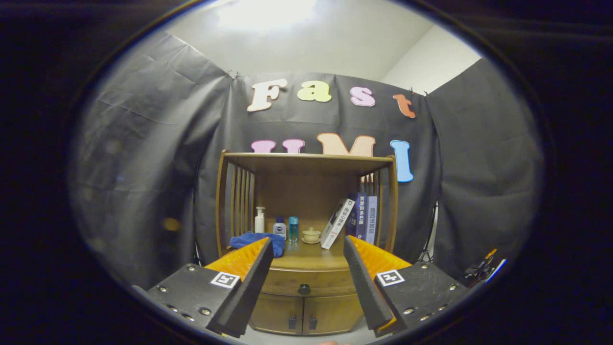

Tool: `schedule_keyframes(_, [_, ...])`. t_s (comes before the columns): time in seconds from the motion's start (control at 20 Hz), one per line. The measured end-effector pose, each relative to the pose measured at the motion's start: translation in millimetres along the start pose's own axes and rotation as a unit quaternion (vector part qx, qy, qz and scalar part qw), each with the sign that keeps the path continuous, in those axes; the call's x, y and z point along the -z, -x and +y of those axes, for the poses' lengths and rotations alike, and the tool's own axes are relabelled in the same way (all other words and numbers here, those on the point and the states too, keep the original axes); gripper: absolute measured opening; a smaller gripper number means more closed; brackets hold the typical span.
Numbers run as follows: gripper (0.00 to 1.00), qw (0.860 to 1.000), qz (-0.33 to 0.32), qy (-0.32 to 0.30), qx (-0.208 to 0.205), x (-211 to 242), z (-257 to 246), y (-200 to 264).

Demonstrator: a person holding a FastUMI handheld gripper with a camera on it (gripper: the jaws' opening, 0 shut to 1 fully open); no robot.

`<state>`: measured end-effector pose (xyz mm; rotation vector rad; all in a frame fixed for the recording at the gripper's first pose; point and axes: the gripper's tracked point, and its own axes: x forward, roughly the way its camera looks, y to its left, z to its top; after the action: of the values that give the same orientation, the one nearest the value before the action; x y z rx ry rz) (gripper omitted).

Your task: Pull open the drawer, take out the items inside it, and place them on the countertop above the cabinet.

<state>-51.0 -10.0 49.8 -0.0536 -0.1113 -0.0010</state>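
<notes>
Tool (306,249) spread wide, gripping nothing, well short of cabinet (305,239). Drawer (306,283) closed, knob (304,289) centred, directly beneath counter (309,258). Blue cloth (256,241), bottles, cup, books resting on counter.

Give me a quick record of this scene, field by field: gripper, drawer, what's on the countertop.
gripper: open, fingers spread, holding nothing, well short of the cabinet
drawer: closed, dark round knob seen between the fingers
countertop: blue cloth, pump bottle, two small bottles, lidded cup on saucer, leaning book, upright books
lower doors: closed
</notes>
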Motion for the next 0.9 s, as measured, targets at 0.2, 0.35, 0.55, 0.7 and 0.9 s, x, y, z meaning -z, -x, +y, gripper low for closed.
schedule_keyframes(0.2, [0.89,1.000,0.018,0.010,0.011,25,-6,-23])
schedule_keyframes(0.35, [0.89,0.999,0.030,0.013,0.009,53,0,-47])
schedule_keyframes(0.55, [0.89,0.999,0.046,-0.017,0.020,97,3,-84])
schedule_keyframes(0.7, [0.89,0.996,0.070,-0.044,0.027,131,8,-109])
schedule_keyframes(0.9, [0.89,0.992,0.110,-0.049,0.022,183,21,-139])
